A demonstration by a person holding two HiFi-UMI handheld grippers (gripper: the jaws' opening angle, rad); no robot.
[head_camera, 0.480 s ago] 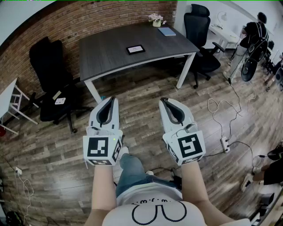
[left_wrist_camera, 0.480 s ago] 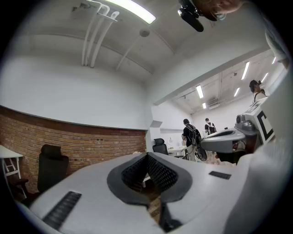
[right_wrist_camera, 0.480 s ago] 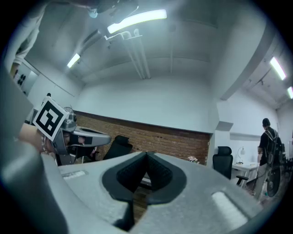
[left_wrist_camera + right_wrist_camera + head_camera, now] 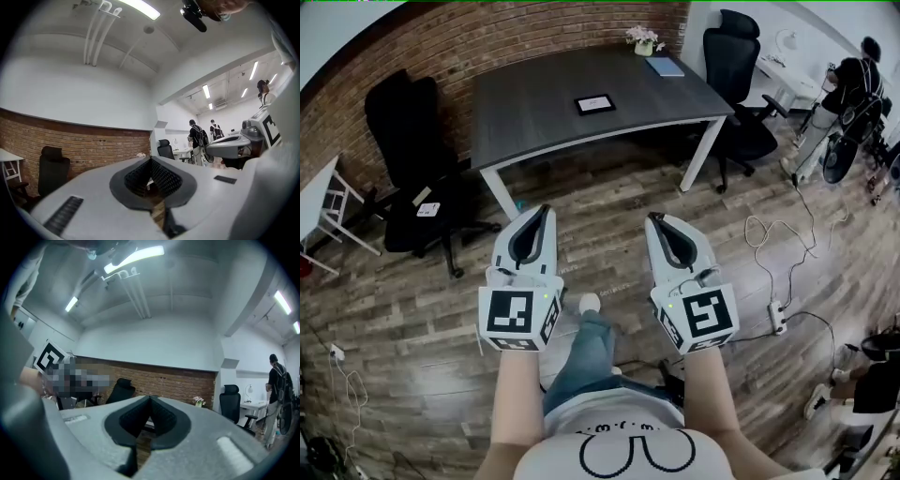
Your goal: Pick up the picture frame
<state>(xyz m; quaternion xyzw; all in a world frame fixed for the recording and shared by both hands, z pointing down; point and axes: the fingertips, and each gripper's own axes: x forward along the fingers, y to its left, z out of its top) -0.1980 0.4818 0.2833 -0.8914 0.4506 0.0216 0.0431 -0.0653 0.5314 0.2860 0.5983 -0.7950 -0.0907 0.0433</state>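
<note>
A small dark picture frame with a white face lies flat near the middle of the dark grey table, far ahead of me. Both grippers are held level over the wooden floor, well short of the table. My left gripper is shut with nothing between its jaws, and my right gripper is likewise shut and empty. In the left gripper view the left gripper has its black pads closed together. The right gripper looks the same in the right gripper view. The frame is hidden in both gripper views.
A flower pot and a blue notebook sit at the table's far right. Black office chairs stand at left and right of the table. Cables and a power strip lie on the floor to the right. A person stands at far right.
The whole view has slid slightly, the table sitting a little nearer and to the right. My leg has swung forward between the grippers. Both grippers stay shut.
</note>
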